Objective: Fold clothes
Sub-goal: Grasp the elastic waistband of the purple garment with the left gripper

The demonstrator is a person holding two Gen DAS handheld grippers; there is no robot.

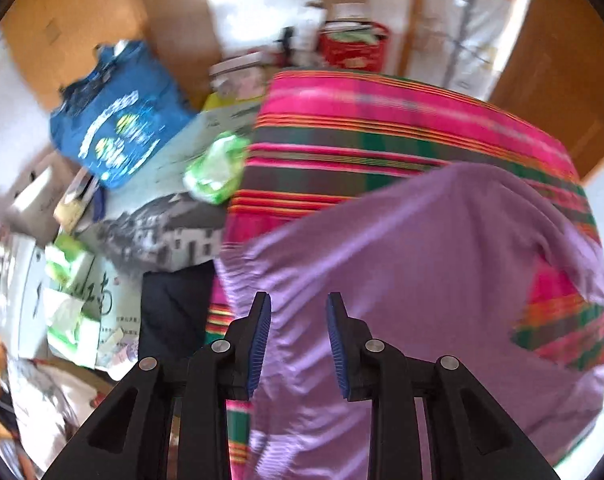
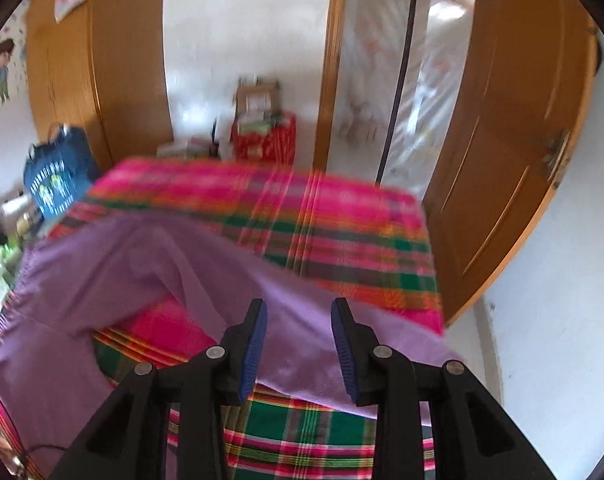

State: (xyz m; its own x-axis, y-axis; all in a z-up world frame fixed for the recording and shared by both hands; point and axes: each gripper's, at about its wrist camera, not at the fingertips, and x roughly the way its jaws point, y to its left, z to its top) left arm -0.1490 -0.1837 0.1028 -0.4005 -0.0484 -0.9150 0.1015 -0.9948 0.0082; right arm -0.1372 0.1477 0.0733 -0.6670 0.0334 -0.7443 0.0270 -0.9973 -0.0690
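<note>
Left wrist: purple garment (image 1: 402, 264) on plaid cloth (image 1: 362, 120); blue bag (image 1: 114, 120) beside

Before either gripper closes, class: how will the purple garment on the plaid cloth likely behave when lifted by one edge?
The purple garment looks thin and creased, so it will probably hang floppy. Draped loosely on the plaid cloth, it seems light. The rest likely drags after any edge the open right gripper lifts.
</note>
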